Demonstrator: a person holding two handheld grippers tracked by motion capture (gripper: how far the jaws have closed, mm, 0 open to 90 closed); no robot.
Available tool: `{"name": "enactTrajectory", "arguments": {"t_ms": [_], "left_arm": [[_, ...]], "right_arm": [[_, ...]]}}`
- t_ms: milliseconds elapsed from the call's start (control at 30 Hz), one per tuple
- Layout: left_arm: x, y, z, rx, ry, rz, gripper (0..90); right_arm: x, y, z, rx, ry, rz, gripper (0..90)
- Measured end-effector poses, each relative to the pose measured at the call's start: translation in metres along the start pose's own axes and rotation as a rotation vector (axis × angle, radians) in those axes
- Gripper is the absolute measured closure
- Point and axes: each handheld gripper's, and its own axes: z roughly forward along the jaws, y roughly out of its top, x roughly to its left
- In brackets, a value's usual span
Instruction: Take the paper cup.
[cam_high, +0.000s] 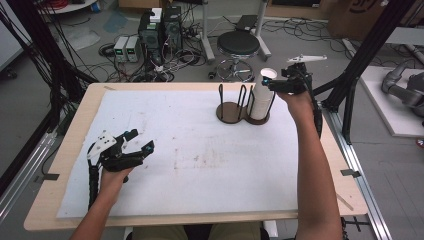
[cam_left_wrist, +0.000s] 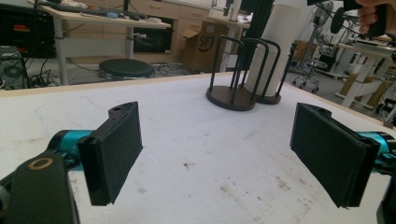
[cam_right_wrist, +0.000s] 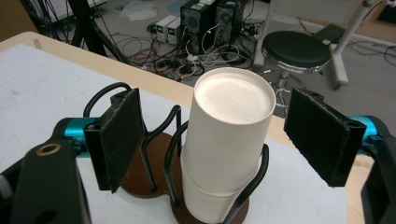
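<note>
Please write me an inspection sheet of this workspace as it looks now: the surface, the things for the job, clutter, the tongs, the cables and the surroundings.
Surface: white mat on a wooden table, with faint brown stains near its middle.
Job's things: stack of white paper cups standing in one bay of a dark double wire holder; the other bay is empty.
Clutter: nothing seen on the mat.
Tongs: left tongs open, over the mat's near left part, holding nothing. Right tongs open, jaws either side of the top cup, not touching it.
Cables: black cable trailing from the left tongs along the forearm.
Surroundings: round black stool, computer towers and tangled floor cables beyond the far edge.
</note>
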Motion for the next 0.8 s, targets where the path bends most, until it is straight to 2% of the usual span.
{"name": "enactTrajectory", "arguments": {"t_ms": [367, 633, 800], "left_arm": [[-0.001, -0.001, 0.001, 0.002, -0.010, -0.008, 16.6], [-0.001, -0.002, 0.004, 0.007, -0.018, -0.006, 16.7], [-0.001, -0.002, 0.004, 0.011, -0.021, -0.009, 16.7]], "right_arm": [[-0.008, 0.005, 0.011, 0.028, -0.010, 0.036, 20.2], [-0.010, 0.004, 0.029, 0.073, -0.012, 0.046, 20.8], [-0.012, 0.006, 0.035, 0.075, -0.008, 0.053, 27.1]]}}
